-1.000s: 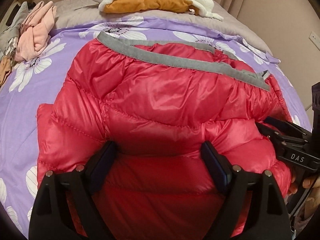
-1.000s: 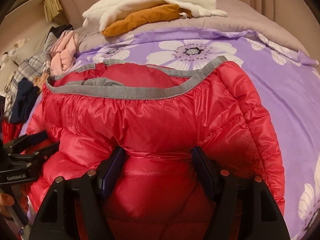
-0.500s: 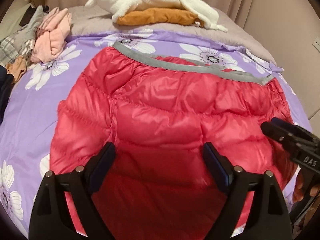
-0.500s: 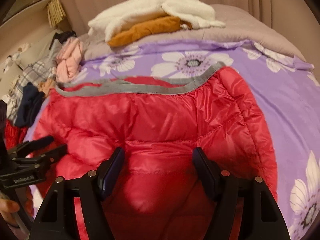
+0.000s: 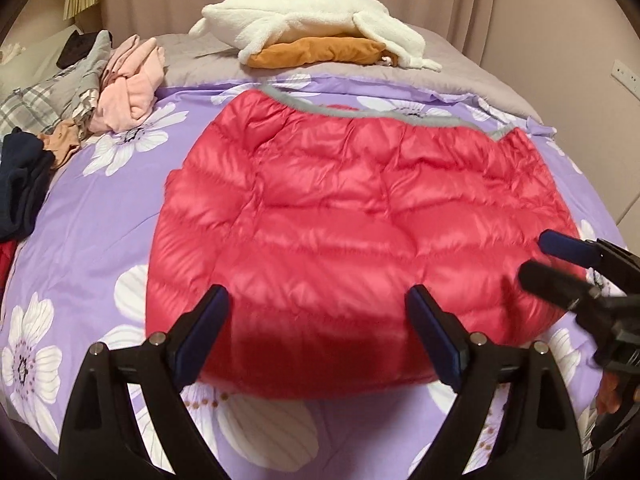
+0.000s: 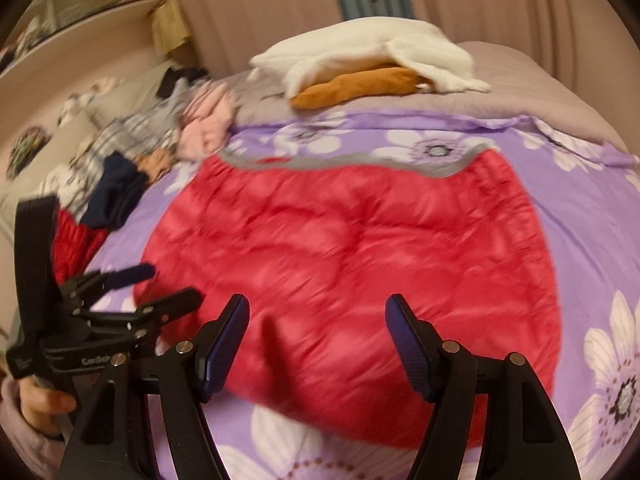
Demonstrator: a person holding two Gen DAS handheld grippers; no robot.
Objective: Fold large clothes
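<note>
Lying folded on the purple flowered bedspread (image 5: pixel 100 224), a puffy red down jacket (image 5: pixel 352 216) looks light, soft and slippery, best pinched at its grey-trimmed hem (image 5: pixel 432 122), while the left gripper (image 5: pixel 316 320) and right gripper (image 6: pixel 316 332) hover spread, grasping nothing.

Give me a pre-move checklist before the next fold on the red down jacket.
1. Left gripper empty, jaws open: ok.
2. Right gripper empty, jaws open: ok.
3. Red down jacket lying on the floral purple duvet, free of both grippers: ok.
4. Grey hem band lying at the far edge: ok.
5. Jacket apart from the pink garment and the white fleece: ok.
6. Sleeves tucked underneath: cannot tell.
</note>
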